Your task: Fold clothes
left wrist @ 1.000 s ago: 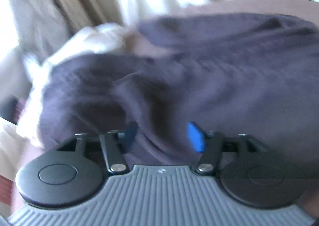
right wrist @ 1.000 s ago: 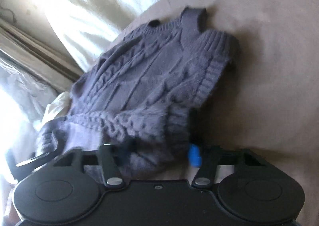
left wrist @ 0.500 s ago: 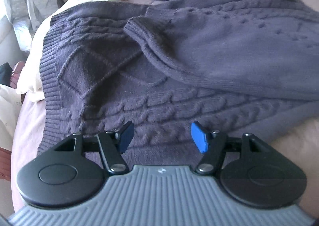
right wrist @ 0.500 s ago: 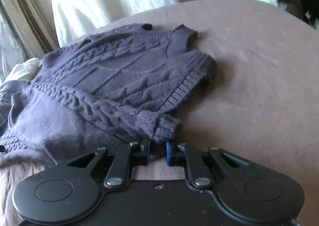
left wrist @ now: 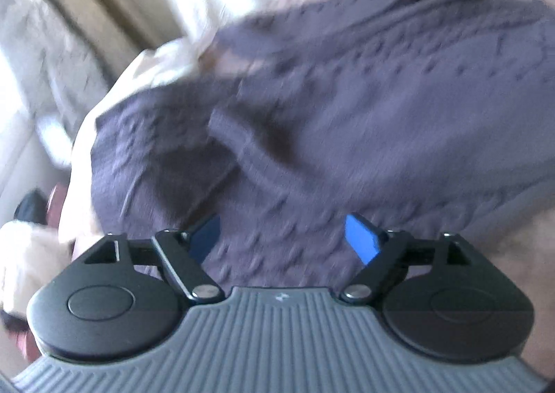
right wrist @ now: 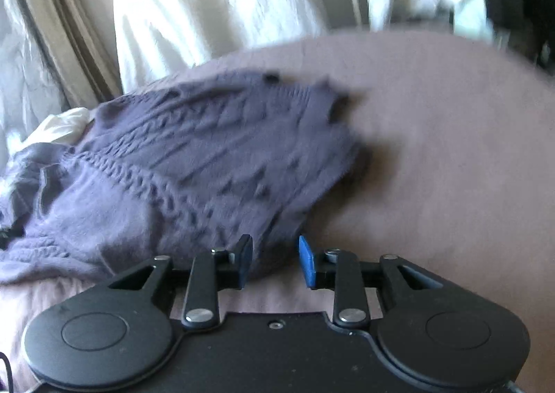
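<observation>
A dark purple cable-knit sweater [left wrist: 347, 122] lies on the mauve bed sheet [right wrist: 451, 150], with a sleeve folded across its body. It also shows in the right wrist view [right wrist: 194, 157]. My left gripper [left wrist: 282, 236] is open and empty, its blue pads wide apart over the sweater's near edge. My right gripper [right wrist: 275, 259] is open and empty, with the sweater's near edge just in front of its pads. Both views are blurred by motion.
A cream garment [left wrist: 152, 70] lies past the sweater's far left edge and also shows in the right wrist view [right wrist: 59, 125]. White curtains [right wrist: 215, 4] hang behind the bed. Bare sheet spreads to the right of the sweater.
My right gripper was shut on the sleeve cuff half a second ago and has now let it go and opened. My left gripper stays open and has swung, blurring the view.
</observation>
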Tool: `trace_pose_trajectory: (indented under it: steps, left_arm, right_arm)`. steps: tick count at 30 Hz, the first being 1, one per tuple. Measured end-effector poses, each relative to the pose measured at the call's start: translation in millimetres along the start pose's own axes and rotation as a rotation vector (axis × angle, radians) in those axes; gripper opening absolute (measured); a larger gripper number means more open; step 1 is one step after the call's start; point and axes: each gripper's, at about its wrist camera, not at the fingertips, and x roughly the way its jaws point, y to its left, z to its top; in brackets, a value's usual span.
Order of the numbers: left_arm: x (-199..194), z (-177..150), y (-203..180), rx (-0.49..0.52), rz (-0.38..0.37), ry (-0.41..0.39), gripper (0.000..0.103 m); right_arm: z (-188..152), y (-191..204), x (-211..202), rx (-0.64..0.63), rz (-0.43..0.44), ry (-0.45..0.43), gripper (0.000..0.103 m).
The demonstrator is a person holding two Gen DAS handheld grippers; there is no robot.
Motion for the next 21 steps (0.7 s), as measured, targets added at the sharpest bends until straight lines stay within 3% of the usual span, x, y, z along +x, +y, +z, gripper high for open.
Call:
trace_pose_trajectory:
  steps: [2,4,7,12,15,16,18,20,21]
  left_arm:
    - [-6.7,9.3,-5.6,-0.001,-0.035,-0.058,0.097]
    - [-8.3,18.7,-7.6,-0.018,-0.067,-0.088,0.097]
    - [-1.9,26.8,0.4,-0.089,-0.081,-0.093,0.097]
    - [10.2,30.0,22.7,-0.218,-0.093,-0.073,0.093]
    - [15.2,48.0,40.0,-0.286,-0.094,-0.114,0.09]
    - [18.8,57.2,45.9,-0.308,-0.108,-0.128,0.09]
    - [30.1,77.1,57.7,-0.344,-0.135,-0.131,0.09]
    - [46.9,95.0,67.7,-0.363,-0.141,-0.113,0.091]
    - [54.5,98.6,70.4,-0.38,-0.139,-0.107,0.092]
  right_arm:
    - [18.2,12.5,-18.3,-0.118,-0.111,-0.061,0.062]
    - [39.7,20.7,-27.7,-0.204,-0.134,-0.069,0.063]
    - [74.5,31.1,-23.4,-0.279,0.002,-0.009,0.063]
    - [156.6,64.5,-16.0,-0.317,0.152,0.093,0.063]
    - [223.1,81.5,11.1,-0.185,0.174,0.195,0.074]
    - [240.9,83.5,28.6,-0.122,0.181,0.251,0.079]
    - [269.7,93.2,70.3,-0.073,0.149,0.387,0.08]
    - [288.8,117.0,105.8,-0.192,0.045,0.436,0.081]
    - [294.9,128.9,120.1,-0.271,0.057,0.409,0.081]
